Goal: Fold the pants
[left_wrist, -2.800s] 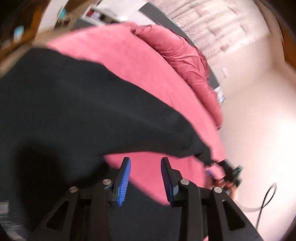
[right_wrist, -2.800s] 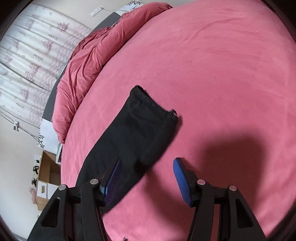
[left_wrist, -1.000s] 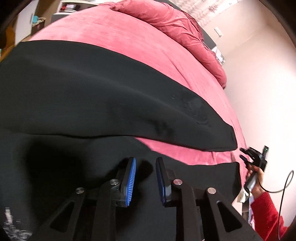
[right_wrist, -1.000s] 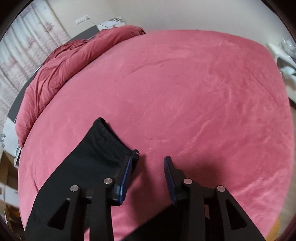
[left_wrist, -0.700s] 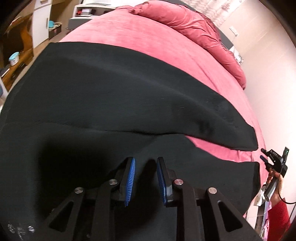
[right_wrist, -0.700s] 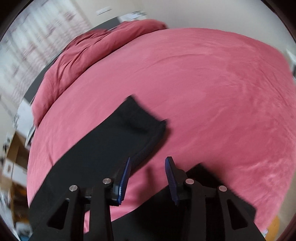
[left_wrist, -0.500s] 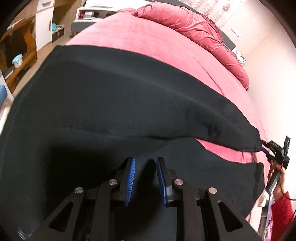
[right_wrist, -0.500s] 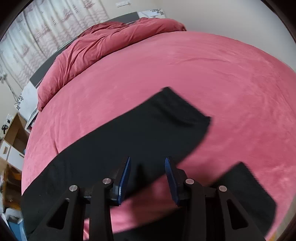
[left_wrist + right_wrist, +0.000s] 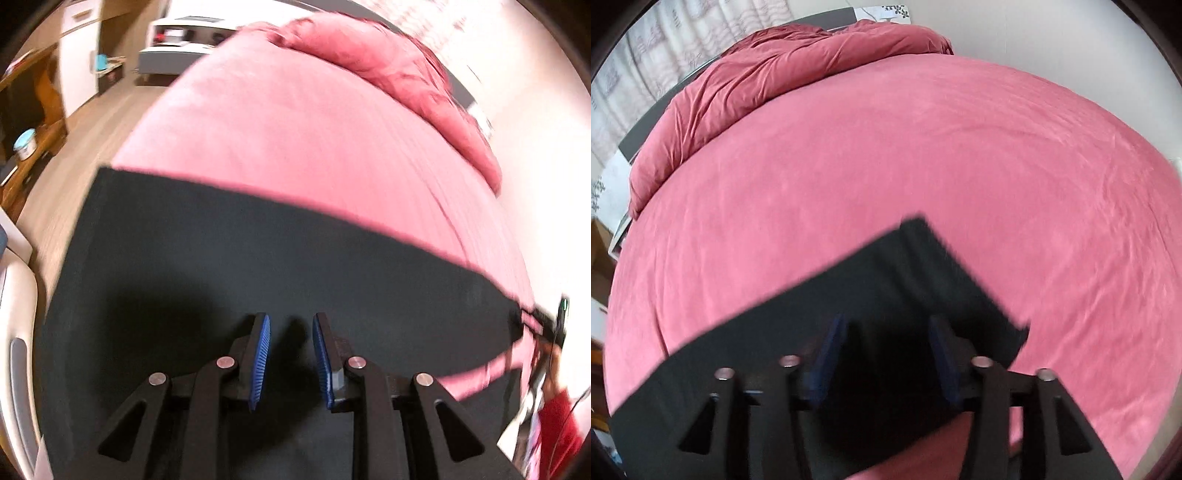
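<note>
Black pants (image 9: pixel 229 266) lie flat across the near part of a pink bed (image 9: pixel 295 140), one leg folded over the other. My left gripper (image 9: pixel 290 325) hovers over the waist end, fingers a little apart with nothing between them. In the right wrist view the leg end of the pants (image 9: pixel 923 280) lies on the bed (image 9: pixel 923 147). My right gripper (image 9: pixel 888 328) is open just above the hem. The right gripper also shows at the far right of the left wrist view (image 9: pixel 546 325), blurred.
A bunched pink duvet (image 9: pixel 768 70) lies at the head of the bed. Wooden shelves (image 9: pixel 33 110) and a white cabinet (image 9: pixel 177 37) stand on the floor to the left. A curtain (image 9: pixel 665 44) and a plain wall lie beyond.
The upper leg has been carried over onto the lower one, closing the pink gap between them. My right gripper has opened wider over the hem. Both grippers have pulled back a little.
</note>
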A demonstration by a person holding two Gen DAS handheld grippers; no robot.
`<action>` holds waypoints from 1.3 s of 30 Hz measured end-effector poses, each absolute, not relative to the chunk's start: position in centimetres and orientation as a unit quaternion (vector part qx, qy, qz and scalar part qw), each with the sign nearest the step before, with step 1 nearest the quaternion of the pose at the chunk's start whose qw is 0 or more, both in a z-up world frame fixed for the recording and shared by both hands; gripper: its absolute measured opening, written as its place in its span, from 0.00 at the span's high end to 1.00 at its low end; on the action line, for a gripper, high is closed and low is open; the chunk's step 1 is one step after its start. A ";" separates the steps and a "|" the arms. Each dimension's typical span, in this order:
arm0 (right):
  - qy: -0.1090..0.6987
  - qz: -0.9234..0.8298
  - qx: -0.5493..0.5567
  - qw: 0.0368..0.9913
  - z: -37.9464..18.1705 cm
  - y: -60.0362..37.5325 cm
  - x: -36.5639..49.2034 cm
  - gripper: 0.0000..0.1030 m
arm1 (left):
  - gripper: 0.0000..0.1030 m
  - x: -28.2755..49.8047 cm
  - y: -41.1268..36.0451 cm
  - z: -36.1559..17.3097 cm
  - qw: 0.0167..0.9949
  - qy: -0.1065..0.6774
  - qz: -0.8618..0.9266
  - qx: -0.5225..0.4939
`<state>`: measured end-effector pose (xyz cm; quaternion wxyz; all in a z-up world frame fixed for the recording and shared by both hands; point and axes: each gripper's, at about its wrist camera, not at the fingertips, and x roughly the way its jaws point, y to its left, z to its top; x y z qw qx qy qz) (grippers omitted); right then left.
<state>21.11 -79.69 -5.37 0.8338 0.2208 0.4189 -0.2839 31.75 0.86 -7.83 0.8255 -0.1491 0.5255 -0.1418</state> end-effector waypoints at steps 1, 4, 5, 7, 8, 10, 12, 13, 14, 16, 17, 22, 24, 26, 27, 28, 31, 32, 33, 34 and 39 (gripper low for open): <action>0.421 -0.288 0.219 0.832 -4.9 -80.4 21.6 0.43 | 0.77 32.8 1.4 -7.6 0.827 0.522 -0.137 -0.157; 0.426 -0.300 0.220 0.825 -4.6 -81.4 22.8 0.43 | 0.77 35.5 2.7 -7.1 0.841 0.513 -0.098 -0.143; 0.429 -0.304 0.223 0.821 -4.5 -82.1 23.1 0.43 | 0.76 36.2 3.1 -7.1 0.841 0.513 -0.089 -0.143; 0.434 -0.310 0.228 0.815 -4.4 -82.8 23.4 0.43 | 0.74 37.7 3.8 -7.5 0.840 0.519 -0.069 -0.143; 0.434 -0.310 0.232 0.813 -4.4 -83.2 23.8 0.43 | 0.70 38.1 4.8 -7.6 0.838 0.524 -0.056 -0.142; 0.439 -0.314 0.232 0.809 -4.8 -83.5 24.4 0.43 | 0.69 39.0 6.0 -7.9 0.837 0.527 -0.041 -0.143; 0.449 -0.319 0.226 0.804 -5.2 -83.5 25.0 0.43 | 0.64 39.9 8.1 -8.3 0.834 0.529 -0.031 -0.154; 0.452 -0.320 0.227 0.801 -5.5 -83.6 25.2 0.43 | 0.62 40.3 8.8 -8.8 0.829 0.535 -0.020 -0.162; 0.454 -0.320 0.227 0.800 -5.5 -83.7 25.3 0.43 | 0.61 40.6 9.7 -9.0 0.827 0.536 -0.012 -0.169; 0.459 -0.323 0.221 0.798 -6.0 -83.7 25.8 0.43 | 0.60 41.2 10.6 -9.7 0.821 0.542 -0.005 -0.180; 0.461 -0.324 0.218 0.796 -6.4 -83.9 26.1 0.43 | 0.59 41.3 11.5 -10.2 0.816 0.549 0.000 -0.181; 0.471 -0.333 0.219 0.787 -7.6 -83.9 26.5 0.43 | 0.59 41.1 12.3 -11.5 0.817 0.550 0.000 -0.174; 0.472 -0.333 0.223 0.785 -8.0 -84.0 26.5 0.43 | 0.56 41.1 11.6 -11.3 0.822 0.549 -0.010 -0.150; 0.469 -0.333 0.232 0.785 -8.2 -84.2 26.5 0.43 | 0.55 41.6 11.1 -11.6 0.821 0.555 -0.015 -0.129; 0.467 -0.331 0.237 0.785 -8.3 -84.3 26.4 0.43 | 0.55 41.7 11.0 -11.7 0.820 0.558 -0.013 -0.124; 0.467 -0.330 0.240 0.784 -8.4 -84.4 26.4 0.43 | 0.55 42.0 11.0 -11.9 0.819 0.559 -0.013 -0.125; 0.471 -0.326 0.236 0.785 -8.4 -84.4 26.5 0.43 | 0.55 42.6 12.4 -11.6 0.817 0.553 -0.012 -0.164; 0.472 -0.325 0.236 0.785 -8.4 -84.5 26.6 0.43 | 0.55 42.8 13.1 -11.5 0.816 0.550 -0.010 -0.181; 0.472 -0.324 0.238 0.784 -8.5 -84.6 26.5 0.43 | 0.55 42.8 13.7 -11.2 0.816 0.545 -0.004 -0.194; 0.472 -0.324 0.240 0.784 -8.5 -84.6 26.3 0.43 | 0.55 42.9 14.3 -10.9 0.817 0.542 0.006 -0.200; 0.472 -0.328 0.240 0.782 -8.8 -84.6 26.4 0.42 | 0.55 44.0 13.7 -11.3 0.799 0.583 -0.002 -0.146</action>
